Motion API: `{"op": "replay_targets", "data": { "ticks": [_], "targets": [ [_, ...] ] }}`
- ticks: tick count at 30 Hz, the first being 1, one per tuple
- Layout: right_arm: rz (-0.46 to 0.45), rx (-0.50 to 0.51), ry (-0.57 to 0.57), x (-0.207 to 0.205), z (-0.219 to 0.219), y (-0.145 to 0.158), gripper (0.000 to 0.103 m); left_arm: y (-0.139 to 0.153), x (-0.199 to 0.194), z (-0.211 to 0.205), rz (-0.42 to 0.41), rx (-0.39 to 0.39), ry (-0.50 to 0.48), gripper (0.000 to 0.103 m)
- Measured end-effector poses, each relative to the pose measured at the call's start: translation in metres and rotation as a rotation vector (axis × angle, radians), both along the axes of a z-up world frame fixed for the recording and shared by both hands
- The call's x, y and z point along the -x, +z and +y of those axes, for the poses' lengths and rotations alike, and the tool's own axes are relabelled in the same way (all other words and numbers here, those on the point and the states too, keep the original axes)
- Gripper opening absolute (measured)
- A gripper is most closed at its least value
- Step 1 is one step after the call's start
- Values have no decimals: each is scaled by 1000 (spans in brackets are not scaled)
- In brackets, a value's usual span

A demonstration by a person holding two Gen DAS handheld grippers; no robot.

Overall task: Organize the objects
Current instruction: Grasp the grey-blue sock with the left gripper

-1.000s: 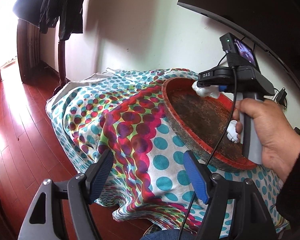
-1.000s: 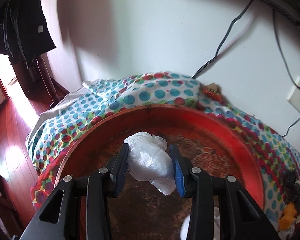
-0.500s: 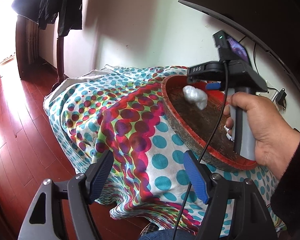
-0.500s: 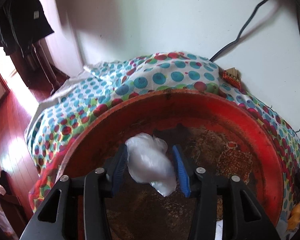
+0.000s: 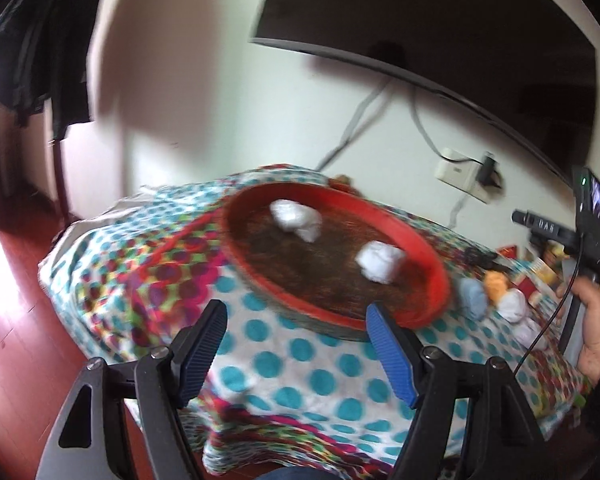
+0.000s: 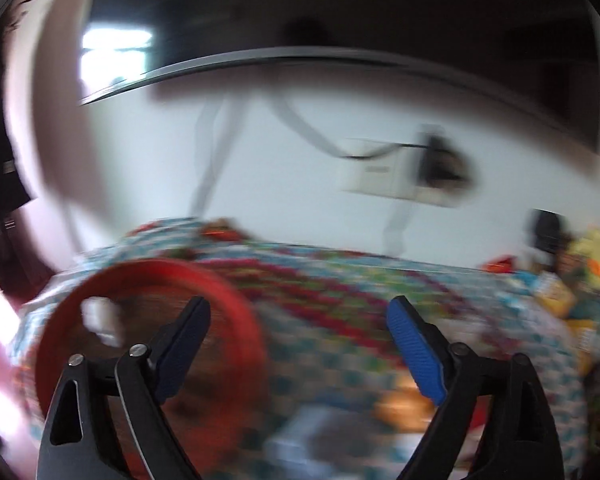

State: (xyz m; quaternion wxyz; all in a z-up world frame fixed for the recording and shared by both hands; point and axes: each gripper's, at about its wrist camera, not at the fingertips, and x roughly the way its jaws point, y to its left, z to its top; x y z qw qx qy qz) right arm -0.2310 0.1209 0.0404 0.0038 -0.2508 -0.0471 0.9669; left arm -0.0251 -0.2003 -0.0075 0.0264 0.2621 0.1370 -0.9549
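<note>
Left gripper spread wide, holding nothing, above the near edge of the polka-dot cloth. Ahead of it sits the red tray, with two white plastic bundles inside: far bundle near the back rim, near bundle toward the right rim. Both are well beyond my fingertips. Just right of the tray, on the cloth, I note a blue bundle, an orange one and a pale one.

Right gripper also spread, empty; its view is badly blurred. Tray lies low left of it, wall socket above.
</note>
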Motion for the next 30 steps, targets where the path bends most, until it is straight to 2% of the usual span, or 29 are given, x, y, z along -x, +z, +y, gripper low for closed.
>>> {"op": "replay_targets", "data": {
  "ticks": [2,5,7,10,15,17,22,30],
  "targets": [
    [-10,-20,-97,-8,53,-14,96,0,4,19,-3,-12,-91,74],
    [-60,17,-192,-20,119,-40,96,-5,11,53,-29,-12,-169,74],
    [-85,67,-245,-35,149,-53,96,-9,16,80,-28,16,-225,74],
    [-70,208,-284,-76,181,-70,97,-13,31,131,-45,94,-345,74],
    [-63,232,-268,-119,192,-85,97,-9,79,208,-63,164,-493,74],
    [-53,237,-252,-133,196,-87,98,-10,98,229,-68,190,-518,74],
    [-20,237,-223,-159,202,-92,100,-22,150,264,-119,274,-527,74],
    [-78,336,-102,-151,191,-100,101,-50,209,282,-230,357,-478,74]
  ]
}}
